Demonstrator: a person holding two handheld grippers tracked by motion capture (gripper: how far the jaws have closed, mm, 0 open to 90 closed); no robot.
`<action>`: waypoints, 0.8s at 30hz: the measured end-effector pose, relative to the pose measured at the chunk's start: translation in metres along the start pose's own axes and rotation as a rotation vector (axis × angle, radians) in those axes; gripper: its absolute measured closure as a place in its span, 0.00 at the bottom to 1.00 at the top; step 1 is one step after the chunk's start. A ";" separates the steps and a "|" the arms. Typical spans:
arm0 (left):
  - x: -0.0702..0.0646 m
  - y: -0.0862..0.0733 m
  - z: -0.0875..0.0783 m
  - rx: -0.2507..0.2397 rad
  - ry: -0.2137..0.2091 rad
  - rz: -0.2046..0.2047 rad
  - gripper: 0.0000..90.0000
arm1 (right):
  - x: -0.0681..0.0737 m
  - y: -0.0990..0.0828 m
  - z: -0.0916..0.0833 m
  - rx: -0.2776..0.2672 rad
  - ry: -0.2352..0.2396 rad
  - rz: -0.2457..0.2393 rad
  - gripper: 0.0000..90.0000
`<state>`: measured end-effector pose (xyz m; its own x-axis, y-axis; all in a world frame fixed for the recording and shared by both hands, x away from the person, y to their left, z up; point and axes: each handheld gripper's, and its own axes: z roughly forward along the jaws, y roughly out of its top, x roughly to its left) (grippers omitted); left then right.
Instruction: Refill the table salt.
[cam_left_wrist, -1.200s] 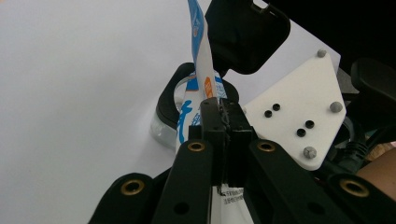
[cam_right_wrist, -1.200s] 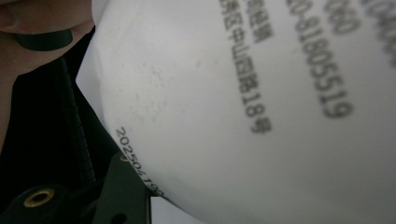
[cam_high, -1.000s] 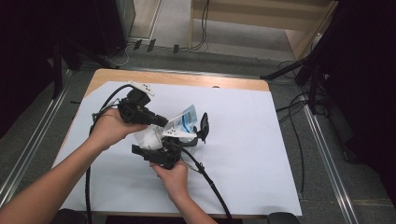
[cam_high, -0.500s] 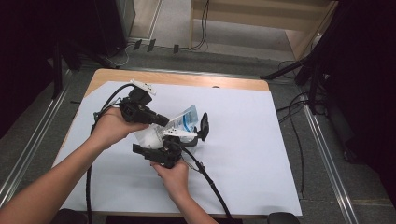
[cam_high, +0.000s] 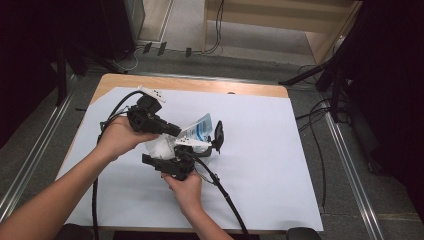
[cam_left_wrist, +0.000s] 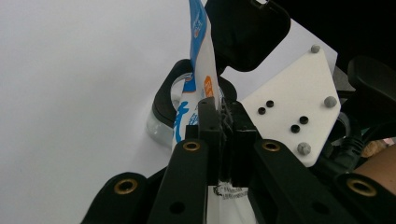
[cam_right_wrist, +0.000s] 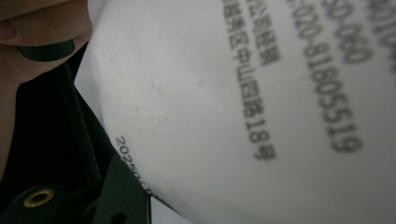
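Note:
A white pouch with blue print (cam_high: 200, 127) hangs above the white-covered table between both grippers. My left gripper (cam_high: 176, 132), held at the left, is shut on the pouch's thin sealed edge; in the left gripper view its jaws (cam_left_wrist: 224, 121) pinch the flat pouch (cam_left_wrist: 201, 42) edge-on. My right gripper (cam_high: 212, 142), held from below, is shut on the pouch's bulging lower body, one black jaw on either side. The right gripper view sits close against the pouch's white back (cam_right_wrist: 233, 116) with its black printed text. The right gripper's white plate (cam_left_wrist: 294, 107) lies just beyond my left jaws.
A white sheet (cam_high: 280, 165) covers the wooden table (cam_high: 200, 85), with open room to the right of the hands. Black cables trail from both grippers toward the near edge (cam_high: 225, 195). Loose cables lie on the floor at the right (cam_high: 320, 125).

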<state>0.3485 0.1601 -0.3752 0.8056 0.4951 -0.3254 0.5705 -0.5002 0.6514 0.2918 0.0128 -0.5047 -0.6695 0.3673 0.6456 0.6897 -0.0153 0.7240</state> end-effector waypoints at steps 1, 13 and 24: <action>0.000 -0.001 -0.001 -0.001 0.000 0.000 0.98 | 0.000 0.000 0.000 -0.001 0.000 0.002 0.60; 0.002 -0.004 -0.006 0.002 -0.008 -0.007 1.00 | -0.001 0.000 0.000 0.005 -0.005 -0.012 0.60; -0.001 0.001 -0.002 0.009 0.014 0.003 1.00 | 0.002 0.000 0.000 0.019 -0.049 -0.087 0.53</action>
<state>0.3480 0.1607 -0.3730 0.8052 0.5032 -0.3139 0.5694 -0.5080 0.6463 0.2908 0.0131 -0.5034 -0.7133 0.4111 0.5676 0.6349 0.0360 0.7717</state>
